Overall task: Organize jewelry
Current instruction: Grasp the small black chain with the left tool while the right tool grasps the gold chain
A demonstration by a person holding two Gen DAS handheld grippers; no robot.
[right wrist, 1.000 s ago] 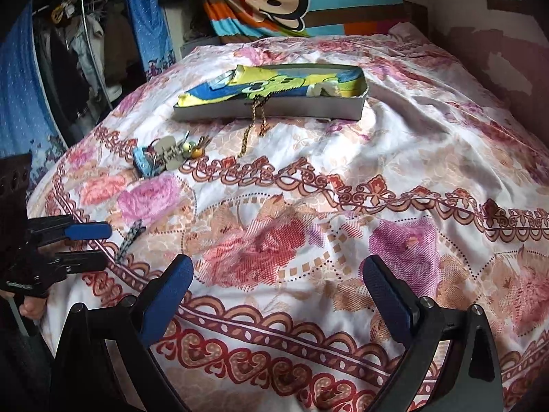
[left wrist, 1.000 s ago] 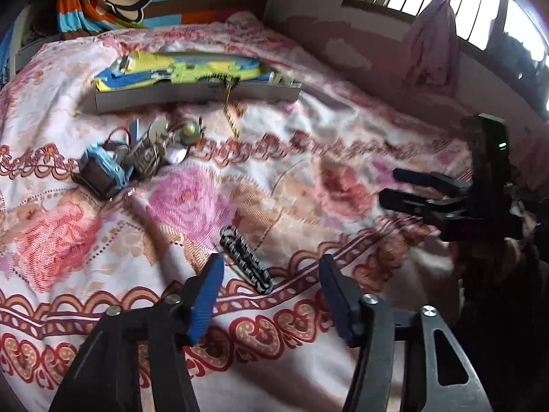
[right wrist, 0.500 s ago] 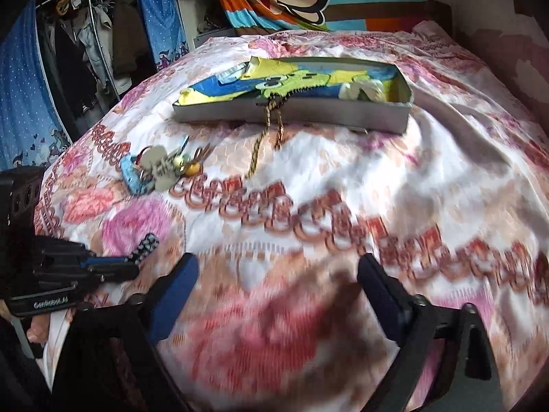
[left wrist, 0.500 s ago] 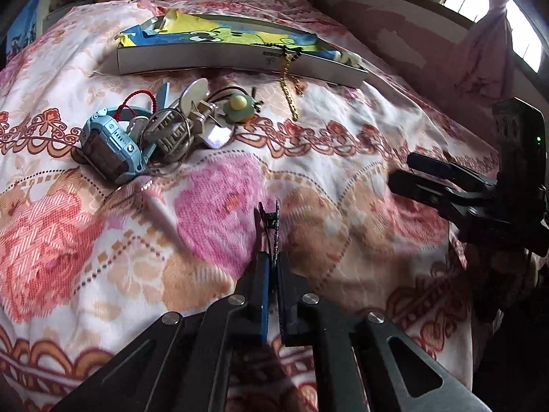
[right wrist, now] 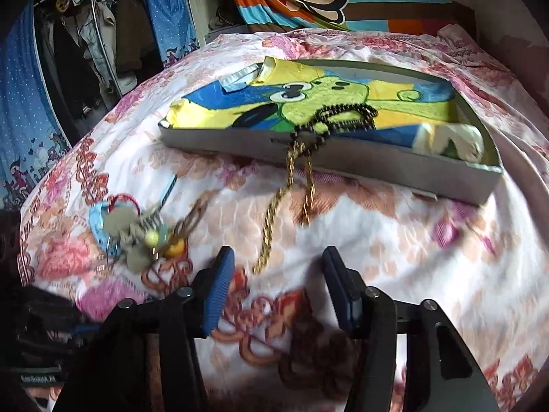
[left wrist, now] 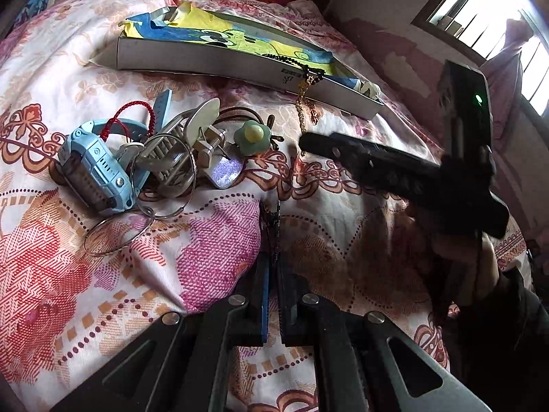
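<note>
On a floral bedspread [left wrist: 212, 240], the left gripper [left wrist: 272, 261], at bottom centre of its own view, has its jaws pressed together on a thin dark hair clip [left wrist: 272, 219] that juts up from the tips. To the upper left lies a heap of trinkets: a blue toy watch [left wrist: 92, 175], wire bangles [left wrist: 151, 199], a red cord [left wrist: 132, 113] and a green flower piece [left wrist: 252, 135]. In the right wrist view, the right gripper [right wrist: 276, 286] at lower centre has its jaws spread wide above the cloth, just short of a gold chain [right wrist: 274, 206] trailing down from a shallow grey box [right wrist: 377, 161] at upper centre, where a black bead necklace [right wrist: 343, 116] also rests.
</note>
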